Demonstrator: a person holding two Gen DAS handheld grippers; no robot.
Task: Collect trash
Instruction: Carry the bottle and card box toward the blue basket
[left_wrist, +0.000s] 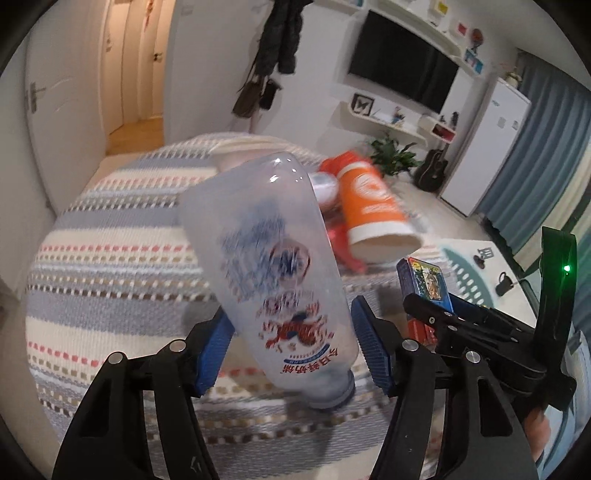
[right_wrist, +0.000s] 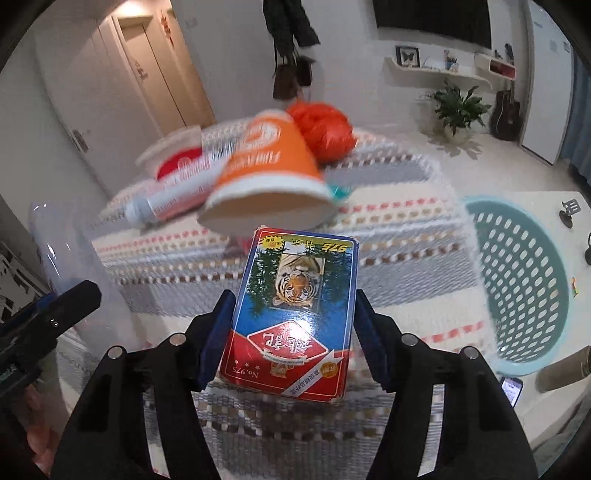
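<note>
Striped woven cloth (right_wrist: 399, 236) covers the worktop; perforated teal plastic basket (right_wrist: 517, 280) sits beside it. Left gripper (left_wrist: 291, 350) fingers clamp a translucent plastic bottle (left_wrist: 273, 266), raised. Right gripper (right_wrist: 293, 339) fingers clamp a blue-and-red tiger-print card box (right_wrist: 295, 317)

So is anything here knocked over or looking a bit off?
Yes. The orange paper cup lies tipped on its side on the striped cloth, open mouth toward the camera, in a heap with a toothpaste tube and a crumpled orange bag. No spill is visible.
</note>
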